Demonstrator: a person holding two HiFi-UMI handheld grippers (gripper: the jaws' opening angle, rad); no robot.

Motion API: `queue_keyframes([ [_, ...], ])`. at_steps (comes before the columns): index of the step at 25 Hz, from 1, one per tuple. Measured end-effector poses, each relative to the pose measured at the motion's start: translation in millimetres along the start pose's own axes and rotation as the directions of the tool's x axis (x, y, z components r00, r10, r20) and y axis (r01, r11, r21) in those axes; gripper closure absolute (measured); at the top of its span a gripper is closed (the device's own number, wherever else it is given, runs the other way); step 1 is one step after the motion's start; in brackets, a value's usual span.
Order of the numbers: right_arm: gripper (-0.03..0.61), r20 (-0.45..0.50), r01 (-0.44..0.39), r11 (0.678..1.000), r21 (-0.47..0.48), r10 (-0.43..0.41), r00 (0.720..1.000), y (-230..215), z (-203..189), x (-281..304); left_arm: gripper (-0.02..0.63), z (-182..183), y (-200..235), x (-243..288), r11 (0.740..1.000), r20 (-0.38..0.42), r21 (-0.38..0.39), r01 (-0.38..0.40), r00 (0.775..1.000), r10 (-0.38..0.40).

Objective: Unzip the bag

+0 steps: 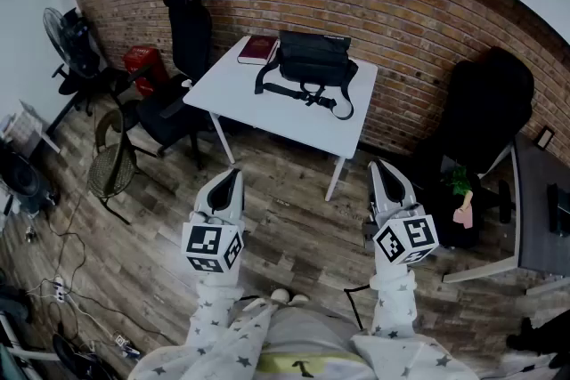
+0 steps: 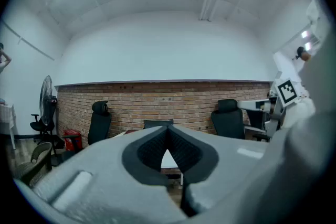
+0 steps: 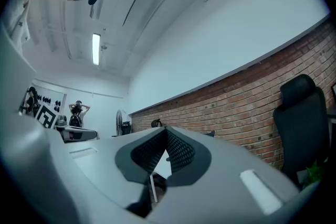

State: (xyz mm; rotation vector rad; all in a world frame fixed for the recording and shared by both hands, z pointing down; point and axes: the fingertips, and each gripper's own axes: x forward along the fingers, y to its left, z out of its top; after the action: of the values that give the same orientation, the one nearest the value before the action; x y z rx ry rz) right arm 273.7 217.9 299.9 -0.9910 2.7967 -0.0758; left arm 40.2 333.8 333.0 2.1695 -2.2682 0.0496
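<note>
Black fabric marks the bag [image 1: 312,62], lying on the white bench [image 1: 233,89] by the brick wall [image 1: 427,22], well apart from both grippers. The left gripper [image 1: 230,182] and right gripper [image 1: 385,173] are held with fingers [image 2: 149,152] closed on nothing. The bench should be approached first, one gripper kept for steadying the bag, the other for the zip pull, not yet discernible.

A white table [image 1: 233,93] stands near the brick wall [image 1: 419,22]; on it lies a black bag [image 1: 312,60], its strap [image 1: 342,108] trailing toward the near edge; a red book [image 1: 257,49] sits just beside the bag, at its left; the left gripper [image 1: 232,175] and right gripper [image 1: 381,167] hang over the wood floor [image 1: 294,227], well apart from the table, jaws together, pointing toward it; a black office chair [image 1: 189,27] stands left of the table.
</note>
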Motion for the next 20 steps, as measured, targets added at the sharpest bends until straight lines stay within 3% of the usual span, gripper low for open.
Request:
queue_keyframes([
  [20, 0.571, 0.006, -0.022, 0.998, 0.054, 0.022, 1.000, -8.3, -7.7, -23.7, 0.615, -8.2, -36.7, -17.5, 1.000, -0.035, 0.003, 0.012, 0.999, -0.012],
])
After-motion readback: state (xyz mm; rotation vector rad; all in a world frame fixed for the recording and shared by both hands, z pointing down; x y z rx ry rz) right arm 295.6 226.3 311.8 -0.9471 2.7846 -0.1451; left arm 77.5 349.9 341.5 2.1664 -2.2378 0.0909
